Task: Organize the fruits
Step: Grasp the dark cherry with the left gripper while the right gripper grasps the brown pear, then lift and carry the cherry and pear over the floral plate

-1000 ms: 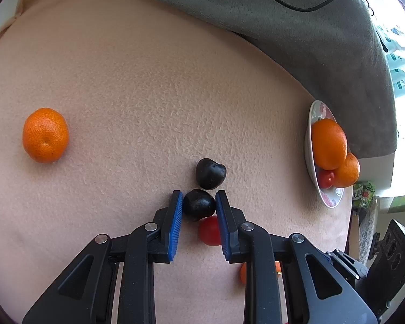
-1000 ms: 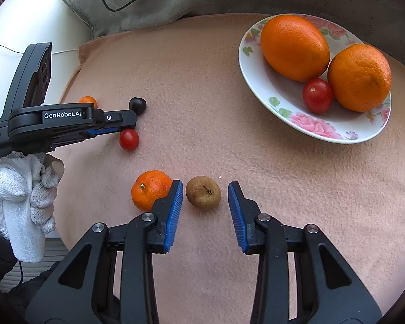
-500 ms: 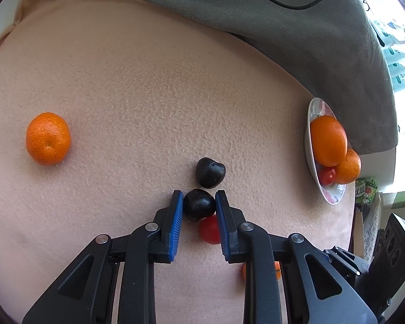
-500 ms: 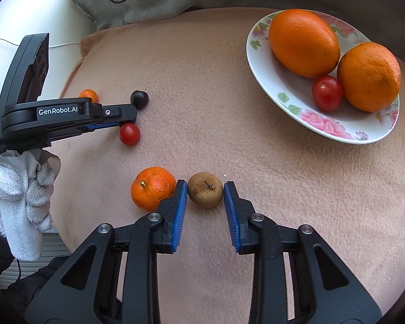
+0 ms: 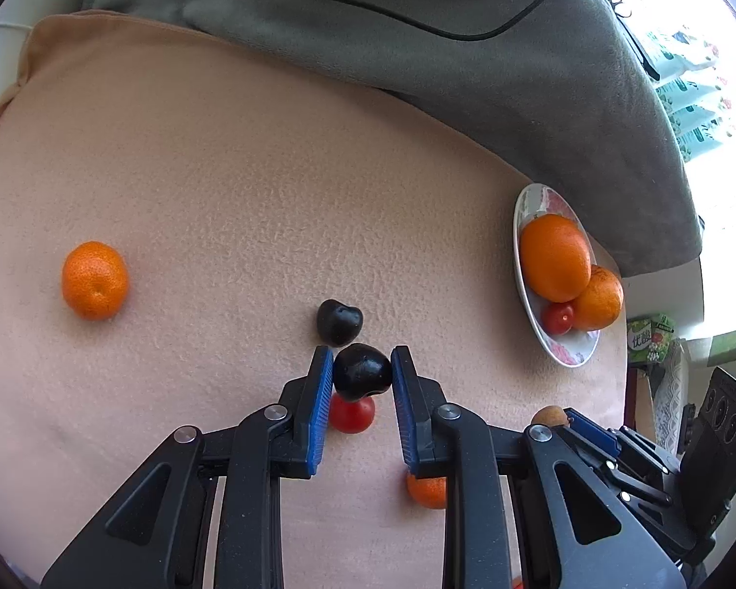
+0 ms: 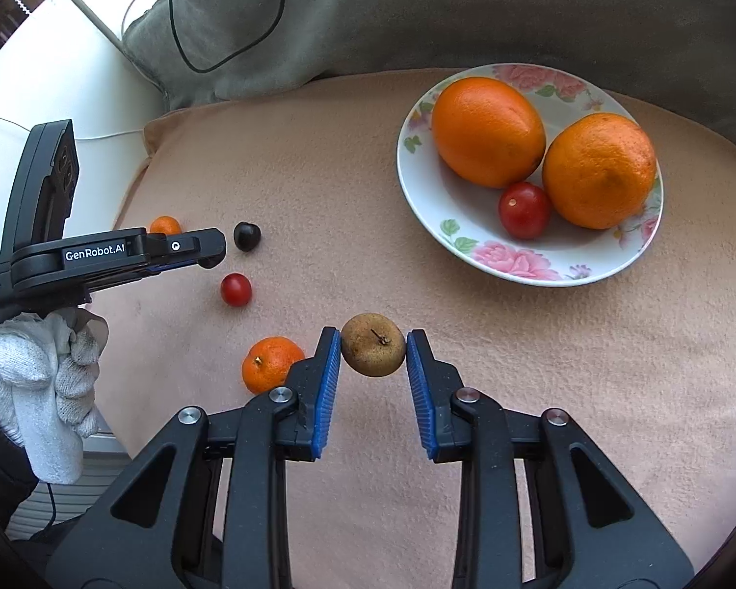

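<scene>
While both grippers hold fruit clear of the blanket [image 6: 515, 343], the right gripper [image 6: 373, 351], fingers clamped on the brown fruit [image 6: 373, 351], is nearer the plate [image 6: 539, 272]; the left gripper [image 5: 362, 372] grips a dark cherry [image 5: 362, 372].

Left wrist view – looks down along its fingers, close over the peach blanket [image 5: 221, 172], plate [image 5: 527, 226] at far right. Right wrist view – also close, facing the plate [image 6: 417, 181] from the front. Shared: plate, blanket, loose cherry [image 5: 339, 322] [image 6: 247, 236].
</scene>
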Motion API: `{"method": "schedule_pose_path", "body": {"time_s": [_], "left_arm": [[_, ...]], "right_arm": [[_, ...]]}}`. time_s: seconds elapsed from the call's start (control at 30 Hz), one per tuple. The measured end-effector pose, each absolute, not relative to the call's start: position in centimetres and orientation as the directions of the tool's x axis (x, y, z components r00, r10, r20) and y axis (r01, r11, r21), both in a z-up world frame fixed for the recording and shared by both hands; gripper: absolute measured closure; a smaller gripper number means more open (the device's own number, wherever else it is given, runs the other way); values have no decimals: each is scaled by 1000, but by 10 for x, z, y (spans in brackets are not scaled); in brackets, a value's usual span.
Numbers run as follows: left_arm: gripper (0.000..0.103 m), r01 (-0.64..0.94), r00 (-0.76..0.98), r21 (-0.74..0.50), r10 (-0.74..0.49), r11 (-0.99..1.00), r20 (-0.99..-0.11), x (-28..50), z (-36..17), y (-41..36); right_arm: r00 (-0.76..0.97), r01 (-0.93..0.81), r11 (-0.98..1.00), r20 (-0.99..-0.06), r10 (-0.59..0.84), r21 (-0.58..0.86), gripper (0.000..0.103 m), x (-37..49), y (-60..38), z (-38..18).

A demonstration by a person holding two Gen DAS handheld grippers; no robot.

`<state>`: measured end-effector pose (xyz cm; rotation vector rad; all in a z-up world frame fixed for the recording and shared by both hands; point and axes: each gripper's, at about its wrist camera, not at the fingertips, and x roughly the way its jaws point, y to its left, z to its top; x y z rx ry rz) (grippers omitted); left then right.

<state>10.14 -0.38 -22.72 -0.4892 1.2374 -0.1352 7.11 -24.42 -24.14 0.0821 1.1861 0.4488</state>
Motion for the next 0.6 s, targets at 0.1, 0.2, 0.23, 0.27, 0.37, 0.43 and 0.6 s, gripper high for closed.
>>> {"method": "schedule_pose_path", "body": {"time_s": [0.1, 0.2, 0.23, 0.27, 0.37, 0.43, 0.6], "left_arm": [[81, -141, 342, -434, -368, 890, -865, 104, -221, -12], [81, -116, 345, -440, -379, 891, -859, 106, -215, -24], [81, -108, 345, -444, -385, 890, -856, 107, -214, -28], [81, -100, 346, -446, -389, 889, -854, 109, -213, -31], [81, -75, 345, -457, -407, 886, -846, 113, -210, -41], [81, -61, 346, -461, -414, 885, -842, 115, -208, -49], [81, -39, 347, -479, -437, 877, -830, 121, -205, -69]], "right_arm": [[323, -275, 914, -867, 380, 298, 74, 72, -256, -232], [347, -261, 919, -859, 376, 296, 74, 75, -267, -222], [355, -257, 920, -857, 375, 296, 74, 76, -270, -218], [361, -255, 921, -854, 374, 295, 74, 79, -274, -215], [384, -247, 925, -848, 366, 287, 74, 83, -282, -207], [397, -242, 928, -843, 362, 284, 74, 86, -289, -201], [421, -238, 932, -836, 353, 273, 74, 96, -300, -192]]}}
